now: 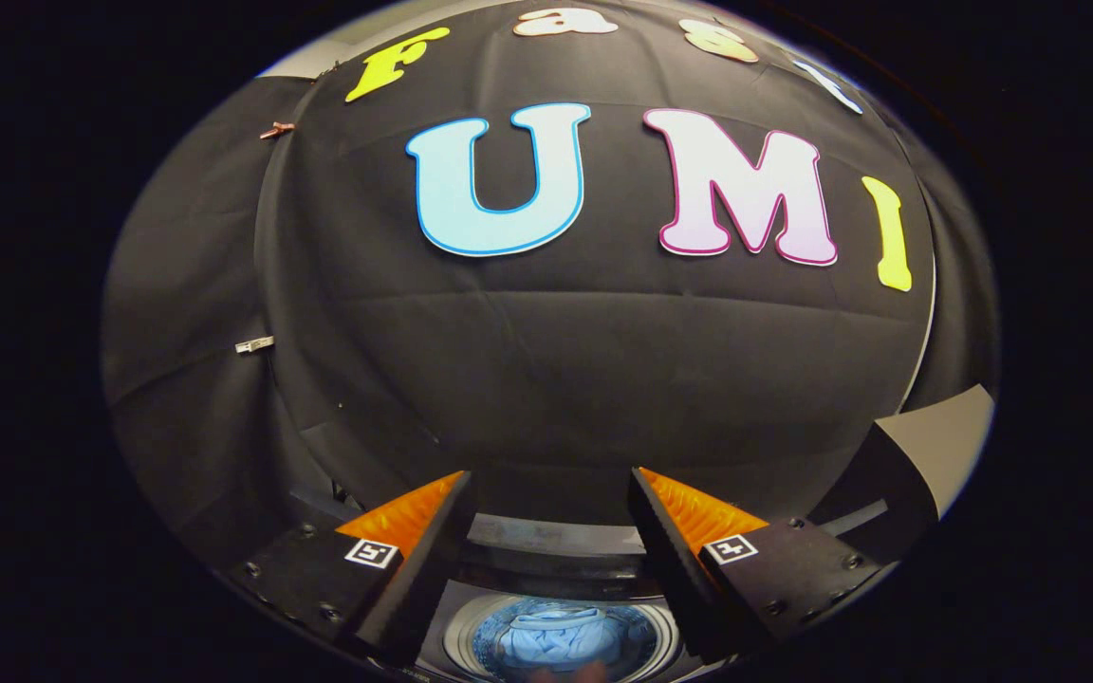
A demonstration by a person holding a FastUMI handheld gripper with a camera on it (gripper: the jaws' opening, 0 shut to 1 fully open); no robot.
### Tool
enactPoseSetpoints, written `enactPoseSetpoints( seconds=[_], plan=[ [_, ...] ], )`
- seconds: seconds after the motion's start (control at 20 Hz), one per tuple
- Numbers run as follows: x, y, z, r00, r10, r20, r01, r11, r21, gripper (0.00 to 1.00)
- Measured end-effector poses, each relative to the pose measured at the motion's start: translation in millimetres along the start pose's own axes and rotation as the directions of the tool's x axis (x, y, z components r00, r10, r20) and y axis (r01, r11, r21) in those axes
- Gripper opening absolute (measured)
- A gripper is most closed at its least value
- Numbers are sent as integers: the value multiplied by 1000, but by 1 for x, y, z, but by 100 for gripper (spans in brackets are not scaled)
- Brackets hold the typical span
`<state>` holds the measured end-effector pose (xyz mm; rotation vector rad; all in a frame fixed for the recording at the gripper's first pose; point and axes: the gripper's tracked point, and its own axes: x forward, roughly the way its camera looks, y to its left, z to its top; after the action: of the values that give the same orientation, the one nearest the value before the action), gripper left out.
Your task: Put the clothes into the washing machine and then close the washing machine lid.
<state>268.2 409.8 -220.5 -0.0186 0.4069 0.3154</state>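
My gripper is open, its two fingers spread wide with nothing between them, held high above the washing machine. Below and between the fingers I look down into the machine's round drum. A light blue garment lies bunched inside the drum. The machine's top opening is uncovered from this angle; its lid is hidden from me.
The booth's black cloth wall rises just beyond the machine. A grey panel edge stands to the right of the right finger. Small clips hold the cloth on the left.
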Motion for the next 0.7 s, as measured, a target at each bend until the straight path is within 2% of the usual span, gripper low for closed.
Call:
enactPoseSetpoints(
  seconds=[0.2, 0.45, 0.6, 0.7],
  plan=[
    [-8, 1, -11, 1000, -3, -1, 3, 1000, -3, 100],
    [-32, 5, -34, 999, 32, -1, -32, 999, 10, 100],
    [-28, -3, -70, 995, 2, -99, -7, 999, -47, 100],
    [-29, -1, -102, 983, 13, -184, -22, 999, -48, 100]
  ],
)
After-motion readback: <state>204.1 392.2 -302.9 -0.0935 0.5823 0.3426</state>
